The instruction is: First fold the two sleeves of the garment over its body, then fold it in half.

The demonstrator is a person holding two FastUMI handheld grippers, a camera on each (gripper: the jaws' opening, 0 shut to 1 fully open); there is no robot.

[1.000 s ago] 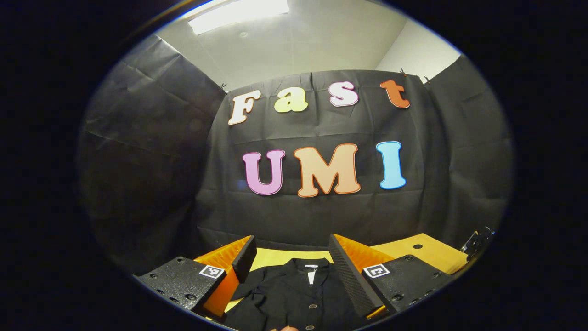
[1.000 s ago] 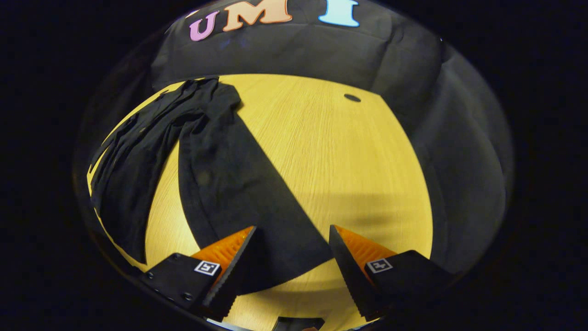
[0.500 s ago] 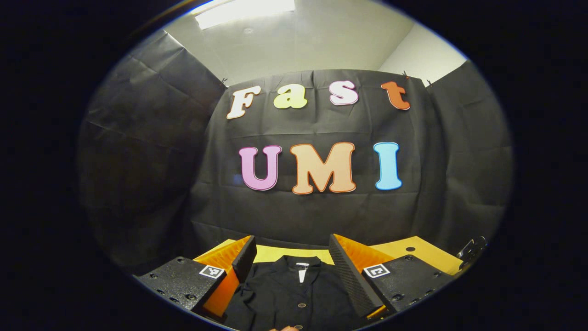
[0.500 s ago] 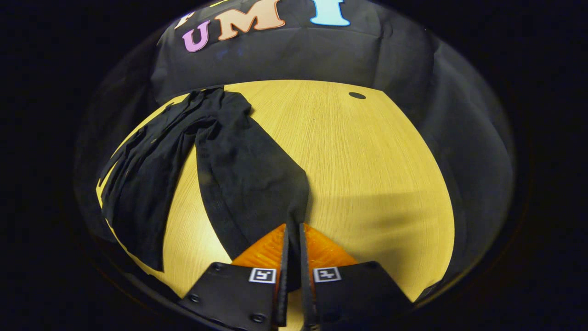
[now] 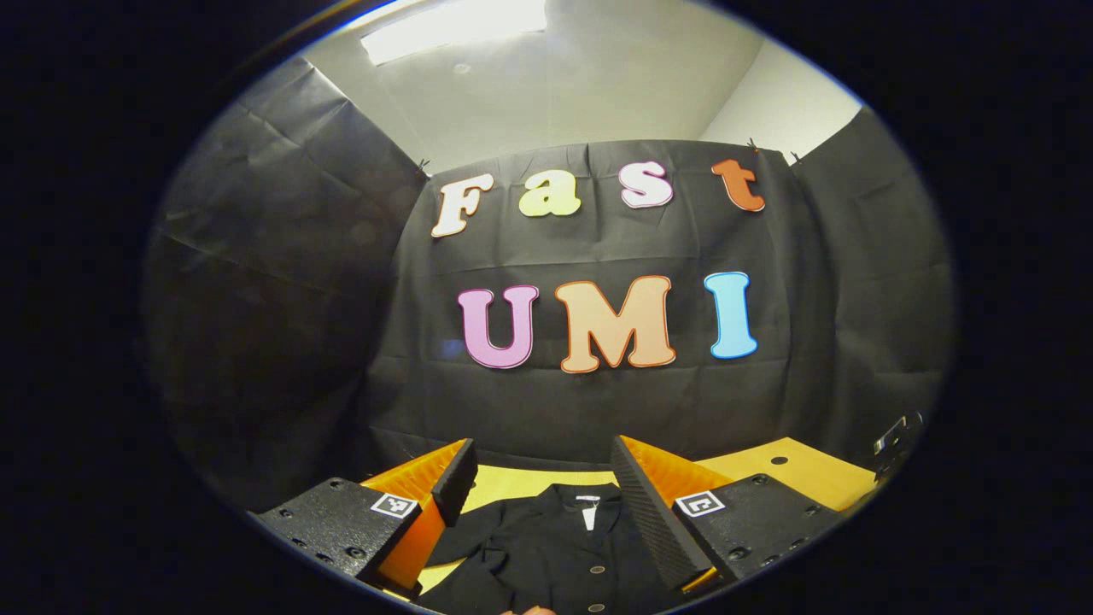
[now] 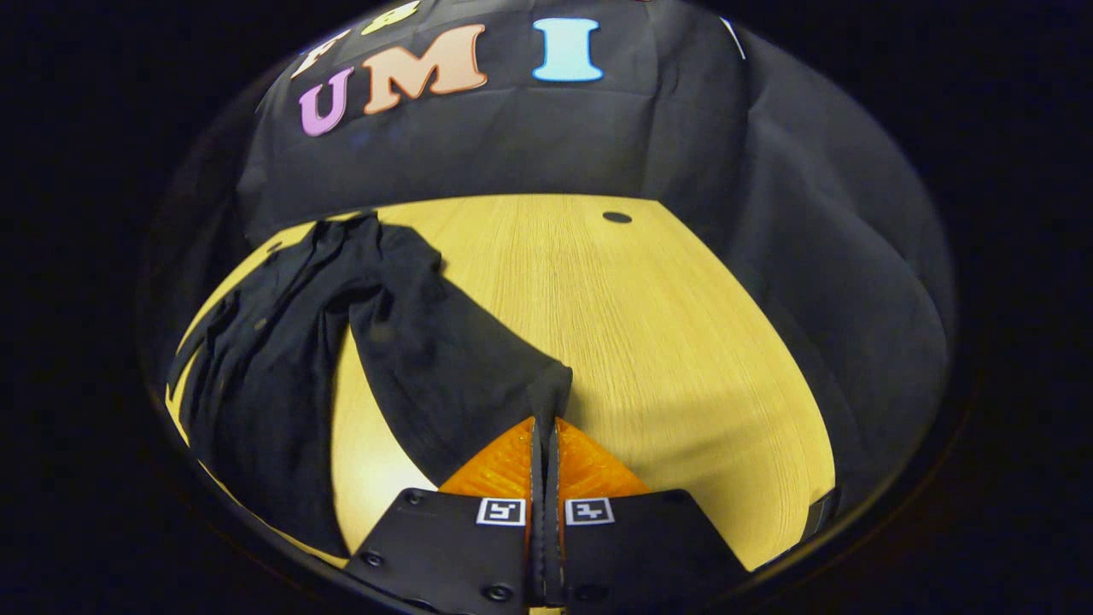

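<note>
Right gripper (image 6: 544, 427) jaws pinch sleeve (image 6: 444, 367) cuff; garment (image 5: 546, 555) between left gripper (image 5: 542, 478) jaws.

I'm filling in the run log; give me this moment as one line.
stage: first sleeve fold | right gripper: shut on sleeve end | left gripper: open above garment | table: garment unfolded

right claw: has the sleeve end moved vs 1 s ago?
Yes. The right claw, open a second ago, is now shut on the sleeve, and the sleeve's end has bunched and risen off the table, drawn toward the garment body.
</note>
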